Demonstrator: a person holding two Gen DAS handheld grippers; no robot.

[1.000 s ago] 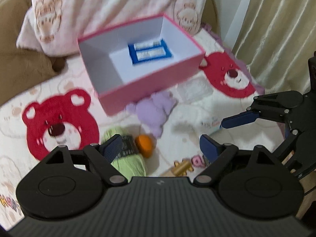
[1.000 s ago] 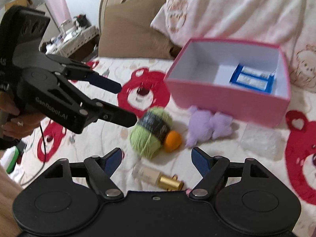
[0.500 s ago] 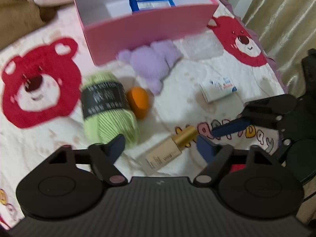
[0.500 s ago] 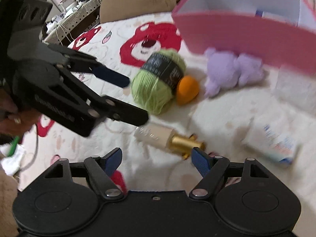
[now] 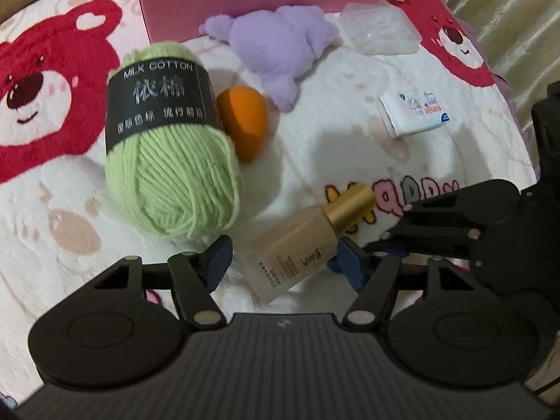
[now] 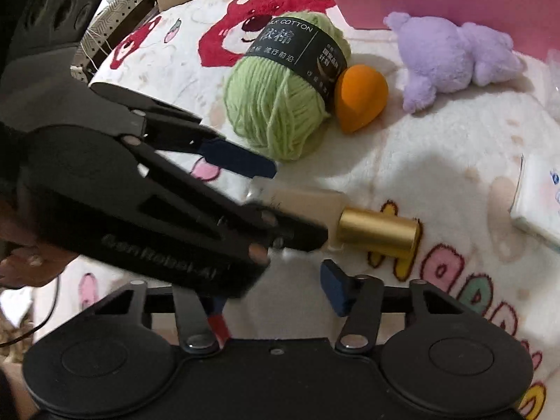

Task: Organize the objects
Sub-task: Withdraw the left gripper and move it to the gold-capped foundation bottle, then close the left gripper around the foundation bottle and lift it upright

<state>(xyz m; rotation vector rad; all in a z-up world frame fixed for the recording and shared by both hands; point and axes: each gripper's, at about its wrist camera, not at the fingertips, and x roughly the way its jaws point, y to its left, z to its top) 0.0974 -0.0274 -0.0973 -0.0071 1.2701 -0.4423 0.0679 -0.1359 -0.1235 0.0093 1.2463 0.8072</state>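
A: Your left gripper (image 5: 281, 260) has its jaws closing around the bottle (image 5: 297, 250) lying on the bed (image 5: 350, 147), not yet pressing it. The yarn (image 5: 168, 161) is just beside; you can snag it.

B: Your right gripper (image 6: 269, 294) is closing too, with nothing between its jaws. Both crowd the bottle; they can collide or roll it away.

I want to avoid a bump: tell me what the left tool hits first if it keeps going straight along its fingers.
Most likely the cosmetic bottle, which lies between the closing fingers of the left tool. Just behind it is only the blanket, though depth is hard to judge.
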